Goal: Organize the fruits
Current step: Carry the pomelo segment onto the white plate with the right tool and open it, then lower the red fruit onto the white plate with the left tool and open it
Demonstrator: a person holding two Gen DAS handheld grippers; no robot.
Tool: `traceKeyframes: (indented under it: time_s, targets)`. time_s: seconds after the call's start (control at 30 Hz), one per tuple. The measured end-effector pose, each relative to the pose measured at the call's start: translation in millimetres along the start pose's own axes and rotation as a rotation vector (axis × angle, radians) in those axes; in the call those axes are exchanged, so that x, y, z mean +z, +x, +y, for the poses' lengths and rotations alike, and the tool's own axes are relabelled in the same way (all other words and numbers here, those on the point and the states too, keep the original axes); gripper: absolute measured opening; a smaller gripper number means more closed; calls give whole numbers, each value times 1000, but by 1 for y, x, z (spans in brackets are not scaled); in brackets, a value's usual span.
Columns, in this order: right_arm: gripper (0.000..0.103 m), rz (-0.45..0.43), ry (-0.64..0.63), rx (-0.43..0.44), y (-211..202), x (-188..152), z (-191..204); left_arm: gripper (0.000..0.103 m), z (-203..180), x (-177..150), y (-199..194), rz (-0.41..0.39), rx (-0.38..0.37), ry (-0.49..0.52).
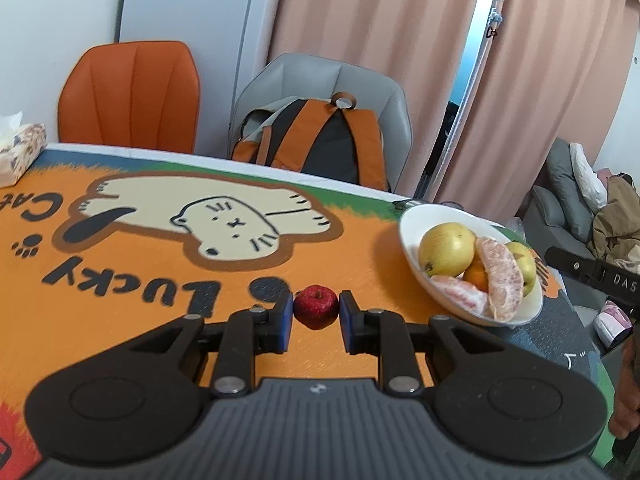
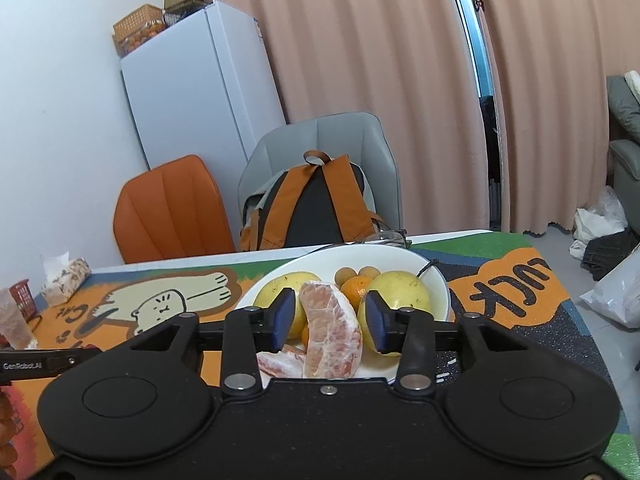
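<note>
Left gripper [image 1: 316,312] pinches a small red apple [image 1: 315,304] between its blue pads, above the orange cat-print tablecloth [image 1: 120,300], left of the white ceramic bowl [image 1: 412,256]. Right gripper [image 2: 330,316] hangs over that bowl, jaws spread and clear of the peeled pink pomelo segment [image 2: 330,334] between them. The bowl also holds yellow pears [image 2: 400,290], a small orange [image 2: 356,286] and more pomelo.

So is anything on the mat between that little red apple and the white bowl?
Nothing visible: only bare mat separates the red apple, gripped in the left tongs, from the white bowl. The bowl is already crowded with fruit.
</note>
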State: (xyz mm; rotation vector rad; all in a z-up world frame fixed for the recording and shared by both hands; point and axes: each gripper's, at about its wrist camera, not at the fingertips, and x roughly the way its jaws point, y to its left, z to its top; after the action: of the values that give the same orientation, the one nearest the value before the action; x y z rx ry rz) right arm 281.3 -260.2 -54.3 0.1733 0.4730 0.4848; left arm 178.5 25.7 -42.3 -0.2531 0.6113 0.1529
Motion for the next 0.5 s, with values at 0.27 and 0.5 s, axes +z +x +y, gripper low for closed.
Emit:
traceKeyframes:
  time_s: [0.27, 0.5]
  targets:
    - [56, 4, 8, 34, -7, -5, -1, 23, -29, 14, 8, -23, -19, 41]
    - [63, 15, 32, 28, -10, -5, -5, 23, -55, 20, 20, -21, -55, 81]
